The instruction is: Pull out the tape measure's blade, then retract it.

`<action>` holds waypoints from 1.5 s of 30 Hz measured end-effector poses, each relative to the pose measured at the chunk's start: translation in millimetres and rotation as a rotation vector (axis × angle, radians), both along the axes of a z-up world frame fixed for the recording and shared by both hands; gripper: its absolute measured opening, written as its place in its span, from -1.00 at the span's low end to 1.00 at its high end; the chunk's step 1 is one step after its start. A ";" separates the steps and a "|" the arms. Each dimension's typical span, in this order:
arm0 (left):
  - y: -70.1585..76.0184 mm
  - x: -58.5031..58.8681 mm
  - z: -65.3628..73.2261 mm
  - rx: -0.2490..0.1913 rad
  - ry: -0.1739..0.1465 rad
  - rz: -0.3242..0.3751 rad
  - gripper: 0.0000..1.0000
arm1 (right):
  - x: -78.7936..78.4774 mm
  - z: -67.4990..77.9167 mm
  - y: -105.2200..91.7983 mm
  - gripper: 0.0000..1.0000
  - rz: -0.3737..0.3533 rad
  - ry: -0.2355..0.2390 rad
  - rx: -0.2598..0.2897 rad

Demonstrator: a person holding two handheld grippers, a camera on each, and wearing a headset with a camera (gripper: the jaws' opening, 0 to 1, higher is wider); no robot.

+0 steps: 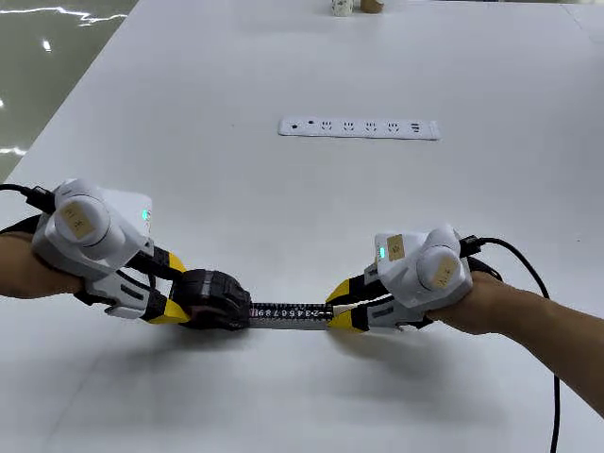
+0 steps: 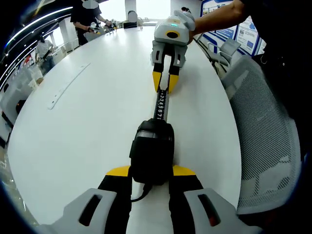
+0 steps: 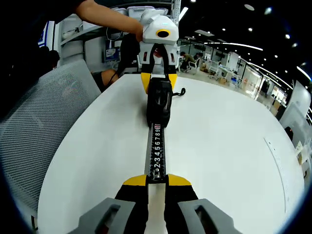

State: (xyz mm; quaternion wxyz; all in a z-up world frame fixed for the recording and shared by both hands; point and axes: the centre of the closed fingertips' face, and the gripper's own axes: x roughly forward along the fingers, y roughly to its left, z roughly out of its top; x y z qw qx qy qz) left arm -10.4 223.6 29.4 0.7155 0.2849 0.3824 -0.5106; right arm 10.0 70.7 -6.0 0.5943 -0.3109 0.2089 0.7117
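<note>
Head view: case [image 1: 212,299] resting on bench [image 1: 311,217], clamped between jaws of left gripper [image 1: 175,286]. Blade [image 1: 291,311] out a short way, first few numerals showing, straight from case mouth rightward to right gripper [image 1: 342,307], closed on blade tip. Long axis of blade in line with both grippers, low over bench. Judged: pull-out barely under way; more length by drawing right gripper along same line, away from case; retraction the reverse, back toward left gripper
</note>
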 end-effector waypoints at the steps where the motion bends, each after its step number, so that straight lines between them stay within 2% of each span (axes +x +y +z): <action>1: 0.0 0.0 0.0 0.000 0.001 0.000 -0.55 | 0.2 0.0 -1.1 -0.85 -0.001 0.000 -0.001; 45: -0.7 0.1 0.1 0.023 0.021 -0.002 -0.55 | 12.8 -1.5 -81.4 -0.85 -0.066 -0.007 -0.059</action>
